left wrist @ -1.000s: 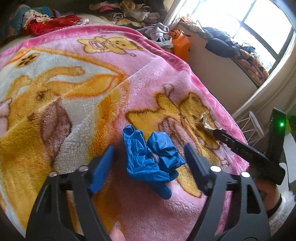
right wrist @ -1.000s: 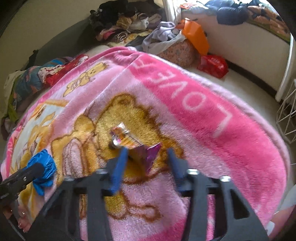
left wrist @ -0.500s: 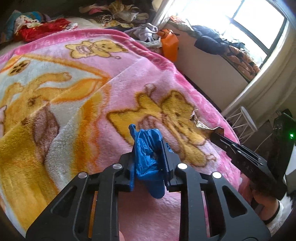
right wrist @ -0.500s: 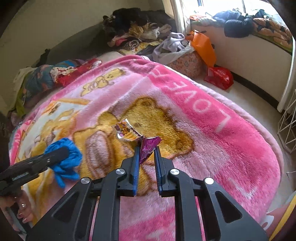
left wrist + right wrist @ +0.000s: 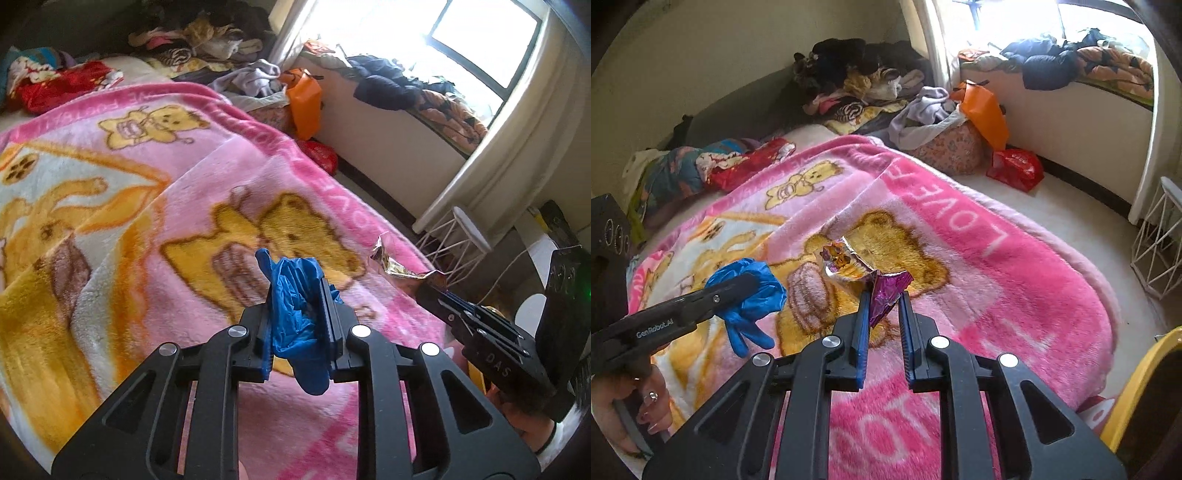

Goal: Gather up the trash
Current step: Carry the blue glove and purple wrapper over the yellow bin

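My left gripper pinches the blue glove at lower centre, clear of the pink blanket. My right gripper clamps the purple wrapper mid-frame. Both pieces are picked up; dropping them in a bin remains, and none shows.

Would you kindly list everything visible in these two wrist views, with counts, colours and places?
blanket: one, pink with yellow bears, spread under both grippers
glove: one, blue, crumpled in left gripper
snack wrapper: one, purple and silver, in right gripper
orange bag: one, beside the clothes pile
red bag: one, on floor by wall
clothes pile: one, mixed colours, far corner
wire stand: one, white, right edge
left gripper: black, shut on glove
right gripper: black, shut on wrapper
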The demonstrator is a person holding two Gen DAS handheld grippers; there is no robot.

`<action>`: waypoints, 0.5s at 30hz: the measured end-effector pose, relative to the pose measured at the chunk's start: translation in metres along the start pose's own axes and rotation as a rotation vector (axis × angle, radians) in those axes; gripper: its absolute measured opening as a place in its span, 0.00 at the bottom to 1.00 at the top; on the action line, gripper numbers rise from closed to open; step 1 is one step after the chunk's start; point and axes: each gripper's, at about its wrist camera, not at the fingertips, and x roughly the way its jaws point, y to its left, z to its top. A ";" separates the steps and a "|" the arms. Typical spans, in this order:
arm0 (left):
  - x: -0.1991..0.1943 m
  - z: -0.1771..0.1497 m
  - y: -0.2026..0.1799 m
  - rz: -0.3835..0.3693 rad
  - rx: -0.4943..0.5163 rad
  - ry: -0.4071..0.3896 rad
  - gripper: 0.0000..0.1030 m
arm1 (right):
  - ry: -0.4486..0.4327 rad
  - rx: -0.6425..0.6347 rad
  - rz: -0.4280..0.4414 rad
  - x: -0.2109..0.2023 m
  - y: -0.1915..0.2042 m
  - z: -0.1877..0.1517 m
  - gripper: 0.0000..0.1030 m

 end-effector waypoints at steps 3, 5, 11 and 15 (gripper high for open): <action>-0.004 0.000 -0.010 -0.014 0.014 -0.007 0.15 | -0.019 0.005 -0.010 -0.015 -0.004 -0.002 0.14; -0.007 -0.001 -0.016 -0.023 0.025 -0.010 0.15 | -0.029 0.005 -0.016 -0.024 -0.006 -0.003 0.14; -0.014 -0.003 -0.036 -0.051 0.058 -0.017 0.15 | -0.059 0.019 -0.044 -0.049 -0.014 -0.010 0.14; -0.019 -0.005 -0.049 -0.067 0.080 -0.022 0.15 | -0.081 0.039 -0.057 -0.067 -0.022 -0.013 0.14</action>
